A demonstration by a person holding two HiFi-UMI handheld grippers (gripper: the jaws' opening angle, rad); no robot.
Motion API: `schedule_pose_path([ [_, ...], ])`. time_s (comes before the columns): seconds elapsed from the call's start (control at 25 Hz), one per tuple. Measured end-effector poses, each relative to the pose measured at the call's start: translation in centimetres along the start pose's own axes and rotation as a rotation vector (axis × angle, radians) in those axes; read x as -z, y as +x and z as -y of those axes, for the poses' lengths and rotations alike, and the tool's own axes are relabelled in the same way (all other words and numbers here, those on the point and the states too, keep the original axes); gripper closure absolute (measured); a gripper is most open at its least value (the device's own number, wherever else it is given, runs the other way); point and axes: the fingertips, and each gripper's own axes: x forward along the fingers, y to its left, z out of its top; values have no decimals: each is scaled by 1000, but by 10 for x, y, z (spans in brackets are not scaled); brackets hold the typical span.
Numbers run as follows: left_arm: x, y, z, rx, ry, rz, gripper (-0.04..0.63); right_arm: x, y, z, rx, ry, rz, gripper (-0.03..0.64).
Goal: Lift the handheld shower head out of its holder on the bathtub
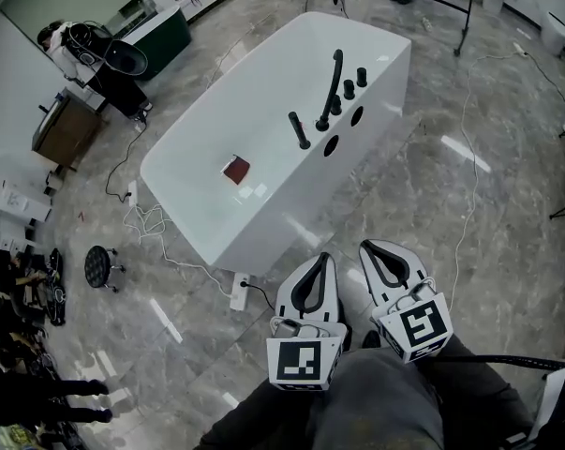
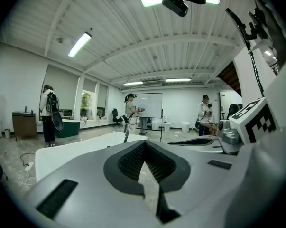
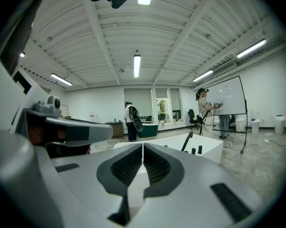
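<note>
Left of centre on the grey floor point(image 1: 469, 214), the white bathtub point(image 1: 291, 204) lies well apart from us, and nothing of the task is done yet. Along its right-hand rim stands a row of black fittings. First comes a short spout point(image 1: 299, 129) leaning toward the basin, then a tall, slim, curved wand that we take to be the handheld shower head point(image 1: 334, 82), standing upright where it belongs, then two knobs point(image 1: 349, 89). We judge which fitting is the shower head from shape alone, and the holder at its foot is too small to make out. Inside the tub a small reddish square point(image 1: 235, 169) lies on the bottom. Down near our lap the left gripper point(image 1: 321, 261) points toward the tub, its jaws clenched together on nothing. Its own view shows the pads meeting at the tips, with the tub rim far beyond them. Just beside it, the right gripper point(image 1: 368, 247) is likewise clenched and empty, and its view shows the wand and knobs small in the distance past the closed tips. As we read it, the whole job lies ahead: close the distance to the fitting side of the tub, open one pair of jaws, take the wand by its stem, and draw it up clear of the holder.
</note>
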Motion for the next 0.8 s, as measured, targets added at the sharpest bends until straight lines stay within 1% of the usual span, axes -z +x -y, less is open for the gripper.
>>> schedule_pose_path([
  [0.2, 3, 23, -38, 1, -21, -6, 592, 3, 43, 0, -1, 1, -15, 612],
  [0.48, -3, 48, -77, 26, -42, 10, 592, -13, 87, 3, 27, -20, -11, 612],
  [0.68, -4, 62, -95, 42, -61, 12, 592, -15, 101, 4, 58, -25, -14, 612],
  [0.8, -2, 70, -94, 63, -57, 5, 592, -20, 106, 13, 77, -16, -14, 612],
])
